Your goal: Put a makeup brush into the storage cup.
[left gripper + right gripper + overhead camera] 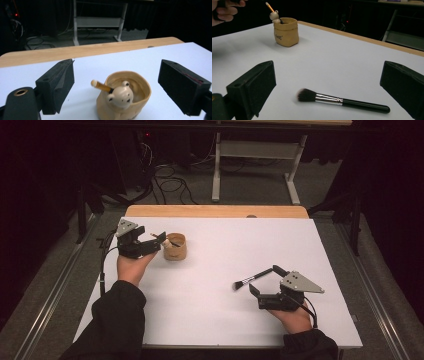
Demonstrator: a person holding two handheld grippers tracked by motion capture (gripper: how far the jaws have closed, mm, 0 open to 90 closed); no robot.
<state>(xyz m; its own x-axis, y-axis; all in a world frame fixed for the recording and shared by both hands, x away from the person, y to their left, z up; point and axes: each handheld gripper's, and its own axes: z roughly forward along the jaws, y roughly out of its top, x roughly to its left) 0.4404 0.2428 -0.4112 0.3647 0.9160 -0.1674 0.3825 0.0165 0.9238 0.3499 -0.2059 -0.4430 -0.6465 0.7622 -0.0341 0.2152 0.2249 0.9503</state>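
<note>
I hold a two-jaw gripper in each hand over a white table [215, 320] with a bare wooden strip along its far edge.

My left gripper [156, 241] is on the left side of the table, toward the far edge, and points right at a small tan cup [175, 246]. Its jaws stand wide apart and hold nothing. In the left gripper view the cup [125, 97] sits between the two black pads, close to them but touching neither. The cup has a little bear head on its rim, and a thin stick with a pale rounded tip [101, 86] leans out of it, slanting up past the bear.

My right gripper [265, 280] is on the right side of the table, nearer to me, well apart from the cup. Its jaws are also wide apart and empty. A makeup brush [252, 279] with a black handle, a silver collar and dark bristles lies flat on the table between them. In the right gripper view the brush [342, 101] lies crosswise, bristles toward the left pad, touching neither pad. The cup [286, 31] stands far off at the upper left there.
</note>
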